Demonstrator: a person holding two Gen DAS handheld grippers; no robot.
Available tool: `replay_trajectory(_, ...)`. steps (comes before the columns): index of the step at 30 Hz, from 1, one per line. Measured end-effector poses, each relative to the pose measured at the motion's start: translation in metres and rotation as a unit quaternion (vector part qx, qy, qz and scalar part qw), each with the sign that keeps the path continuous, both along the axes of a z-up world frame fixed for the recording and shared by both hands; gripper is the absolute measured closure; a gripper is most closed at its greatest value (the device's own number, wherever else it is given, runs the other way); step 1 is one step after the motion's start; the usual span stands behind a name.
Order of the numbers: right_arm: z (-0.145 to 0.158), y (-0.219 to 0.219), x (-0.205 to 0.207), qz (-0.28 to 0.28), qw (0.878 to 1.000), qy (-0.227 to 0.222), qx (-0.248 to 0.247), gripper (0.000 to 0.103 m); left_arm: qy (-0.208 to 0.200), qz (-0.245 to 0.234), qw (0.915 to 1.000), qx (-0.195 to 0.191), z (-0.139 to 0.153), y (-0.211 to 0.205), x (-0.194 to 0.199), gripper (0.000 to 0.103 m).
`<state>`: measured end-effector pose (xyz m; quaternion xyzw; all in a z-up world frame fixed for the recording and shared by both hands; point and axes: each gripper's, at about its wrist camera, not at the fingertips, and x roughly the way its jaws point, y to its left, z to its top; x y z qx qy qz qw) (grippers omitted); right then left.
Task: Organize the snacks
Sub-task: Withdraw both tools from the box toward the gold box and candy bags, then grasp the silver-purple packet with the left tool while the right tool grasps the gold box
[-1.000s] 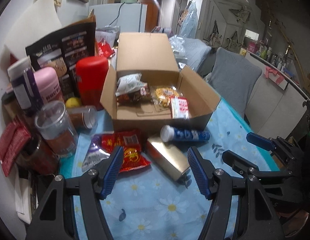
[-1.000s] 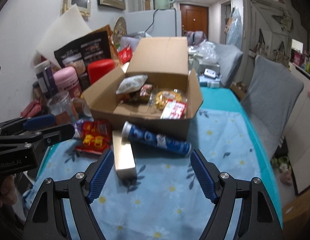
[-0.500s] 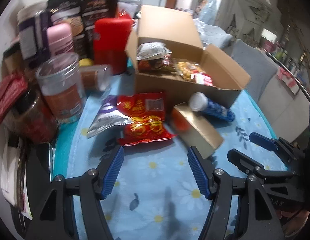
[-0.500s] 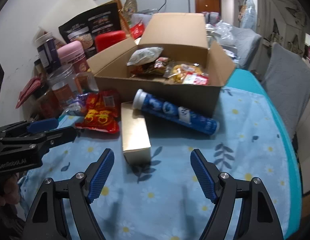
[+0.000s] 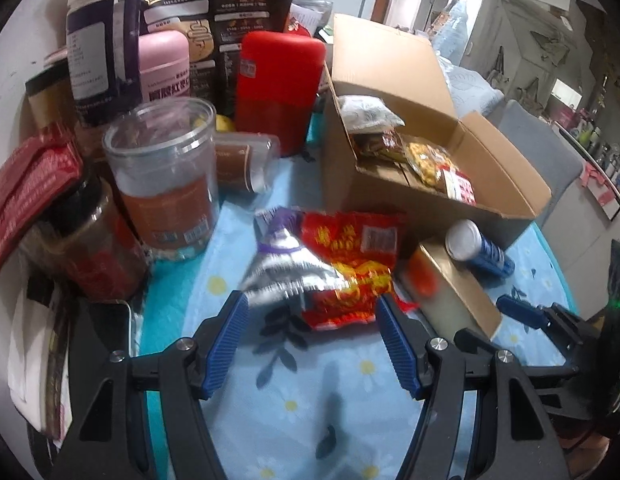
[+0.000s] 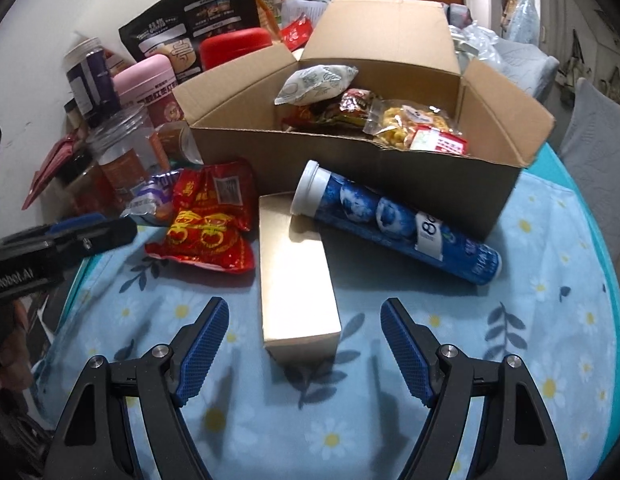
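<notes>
Both grippers hang over a table spread with a blue daisy-print cloth point(image 6: 550, 320), each with its jaws standing apart and nothing between the pads. The left gripper point(image 5: 310, 336) points at a red snack packet point(image 5: 350, 264) with a silver and purple packet point(image 5: 282, 264) lying partly on it; the right gripper point(image 6: 304, 344) faces the near end of a gold box point(image 6: 296, 272) lying flat on the cloth. Only the right wrist view shows the whole blue tube point(image 6: 394, 222), lying slantwise in front of the open cardboard box point(image 6: 350, 160) with its white cap resting on the gold box; from the left it is mostly hidden behind that box. The right view also looks into the cardboard box at a pale pouch, a bag of yellow snacks and a red-and-white packet. The left view alone shows clearly the jars along the table's left edge: a clear one point(image 5: 166, 176), a pink one point(image 5: 164, 66), a red canister point(image 5: 280, 84).
</notes>
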<state>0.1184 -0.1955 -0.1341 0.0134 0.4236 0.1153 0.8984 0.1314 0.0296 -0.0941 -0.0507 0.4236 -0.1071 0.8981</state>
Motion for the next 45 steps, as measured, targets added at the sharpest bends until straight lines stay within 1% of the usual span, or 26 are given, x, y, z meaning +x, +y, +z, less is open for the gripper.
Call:
replay_trajectory(3,-0.004,0.000,0.010,0.002,1.000,0.005,0.003,0.024,-0.009,0.007,0.9999,0.001,0.005,0.004,0.009,0.037)
replay_trajectory(6,-0.005,-0.001,0.020,0.001,1.000,0.007,0.006,0.024,-0.009,0.017,0.9998,0.011,0.006,0.006,0.024,0.037)
replay_trajectory(9,-0.008,-0.001,0.029,-0.001,1.000,0.013,0.003,0.024,0.006,0.023,0.9995,0.019,-0.002,0.008,0.041,0.037)
replay_trajectory(13,-0.013,-0.002,0.036,0.000,1.000,0.023,0.004,0.032,0.025,0.026,0.9990,0.025,-0.016,0.007,0.058,0.037)
replay_trajectory(16,-0.016,-0.002,0.038,0.003,1.000,0.030,0.008,0.034,0.033,0.025,0.9990,0.019,-0.022,0.008,0.064,0.037)
replay_trajectory(18,-0.017,-0.002,0.039,0.003,0.999,0.033,0.007,0.035,0.044,0.019,0.9987,0.014,-0.027,0.008,0.066,0.037)
replay_trajectory(20,-0.017,-0.001,0.039,0.005,0.999,0.033,0.005,0.038,0.052,0.013,0.9985,0.011,-0.032,0.008,0.067,0.038)
replay_trajectory(21,-0.018,0.000,0.039,0.007,0.999,0.034,0.006,0.039,0.058,0.007,0.9982,0.013,-0.034,0.008,0.068,0.045)
replay_trajectory(22,-0.018,0.000,0.038,0.009,0.999,0.035,0.006,0.041,0.063,0.001,0.9979,0.013,-0.036,0.007,0.068,0.051)
replay_trajectory(23,-0.018,0.001,0.038,0.011,0.999,0.036,0.006,0.044,0.072,-0.008,0.9974,0.007,-0.038,0.007,0.068,0.057)
replay_trajectory(24,-0.019,0.002,0.037,0.013,0.999,0.038,0.006,0.046,0.074,-0.012,0.9972,0.004,-0.039,0.008,0.067,0.057)
replay_trajectory(27,-0.019,0.004,0.035,0.018,0.999,0.039,0.009,0.057,0.080,-0.026,0.9965,-0.005,-0.038,0.009,0.062,0.059)
replay_trajectory(28,-0.018,0.005,0.034,0.020,0.999,0.039,0.011,0.062,0.081,-0.027,0.9964,-0.003,-0.037,0.009,0.060,0.060)
replay_trajectory(29,-0.018,0.006,0.033,0.023,0.999,0.039,0.011,0.063,0.082,-0.028,0.9962,0.002,-0.038,0.009,0.057,0.062)
replay_trajectory(33,-0.018,0.010,0.025,0.028,0.999,0.034,-0.005,0.065,0.083,-0.035,0.9959,0.010,-0.037,0.011,0.042,0.062)
replay_trajectory(41,-0.025,0.005,0.000,0.026,0.999,0.036,-0.007,0.065,0.074,-0.054,0.9955,0.024,-0.029,0.003,0.005,0.062)
replay_trajectory(45,-0.026,0.001,-0.014,0.023,0.999,0.037,-0.005,0.065,0.074,-0.058,0.9953,0.021,-0.027,-0.003,-0.008,0.062)
